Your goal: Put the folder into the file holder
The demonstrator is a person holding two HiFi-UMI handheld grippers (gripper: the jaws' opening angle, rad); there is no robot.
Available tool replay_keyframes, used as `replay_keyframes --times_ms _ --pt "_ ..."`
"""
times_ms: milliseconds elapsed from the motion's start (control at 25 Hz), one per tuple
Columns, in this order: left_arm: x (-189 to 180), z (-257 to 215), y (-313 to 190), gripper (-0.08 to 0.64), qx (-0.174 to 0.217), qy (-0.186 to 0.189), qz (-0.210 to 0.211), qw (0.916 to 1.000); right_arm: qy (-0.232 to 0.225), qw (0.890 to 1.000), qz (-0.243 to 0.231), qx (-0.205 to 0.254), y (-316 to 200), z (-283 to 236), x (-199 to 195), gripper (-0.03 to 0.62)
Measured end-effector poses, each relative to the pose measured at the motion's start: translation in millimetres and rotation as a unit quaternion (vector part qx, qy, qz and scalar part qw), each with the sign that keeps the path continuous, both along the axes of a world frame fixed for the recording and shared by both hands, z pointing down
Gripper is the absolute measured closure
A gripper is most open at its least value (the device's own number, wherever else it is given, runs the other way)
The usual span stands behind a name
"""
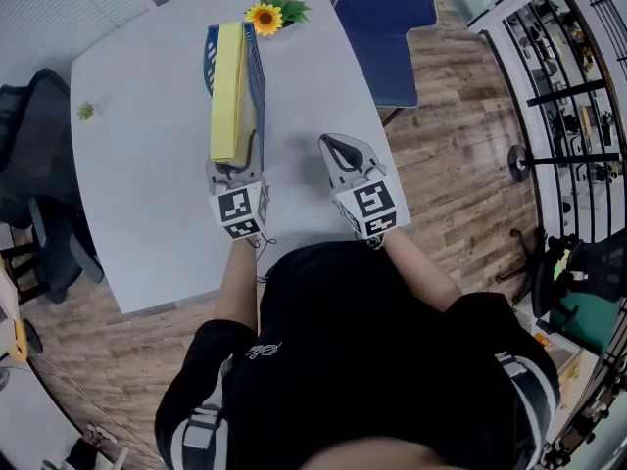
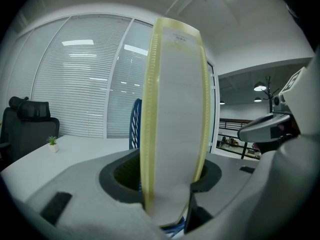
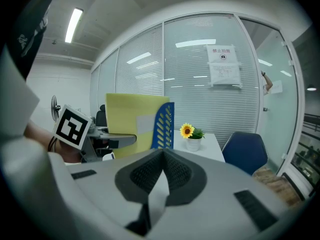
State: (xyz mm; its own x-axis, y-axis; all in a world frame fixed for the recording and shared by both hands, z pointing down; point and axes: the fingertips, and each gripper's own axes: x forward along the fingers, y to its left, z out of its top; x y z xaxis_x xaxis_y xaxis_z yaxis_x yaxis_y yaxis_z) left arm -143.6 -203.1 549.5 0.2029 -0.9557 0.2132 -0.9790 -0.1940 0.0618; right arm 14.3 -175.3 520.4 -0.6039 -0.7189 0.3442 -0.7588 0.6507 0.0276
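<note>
Folder: yellow folder [image 1: 230,91] stands on edge inside the file holder [image 1: 257,84], toward the far middle of the worktop [image 1: 147,194].
Long axis: it runs straight away from the person, from the left gripper [image 1: 235,169] at the near end toward the sunflower pot [image 1: 265,18] at the far end.
Left gripper: it sits at the folder's near short edge and points along that axis. Its jaws are spread wide, one either side of the edge. A dark gap shows at the right jaw, so the hold reads as slack, not clamped.
Right gripper: the right gripper [image 1: 331,145] rests just to the right of the holder, apart from it. Its jaws are closed together with nothing between them.
Nearer hand: left; it alone is at the folder.
Holder contents: the one yellow folder between blue perforated walls; no other item can be made out inside.
Pot contents: one sunflower with green leaves.
Assessment: the folder appears seated. The coming move likely calls for drawing the left gripper straight back along the folder's length, since a sideways pull could tip the holder.
</note>
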Motion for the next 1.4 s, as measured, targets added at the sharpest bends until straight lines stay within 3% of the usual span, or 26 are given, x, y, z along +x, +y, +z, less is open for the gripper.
replay_keyframes --times_ms 1400 --pt "-11.1 9.2 60.9 0.33 -0.029 0.014 0.01 0.9994 -0.013 1.0 -0.024 -0.002 36.2 -3.5 -28.3 0.587"
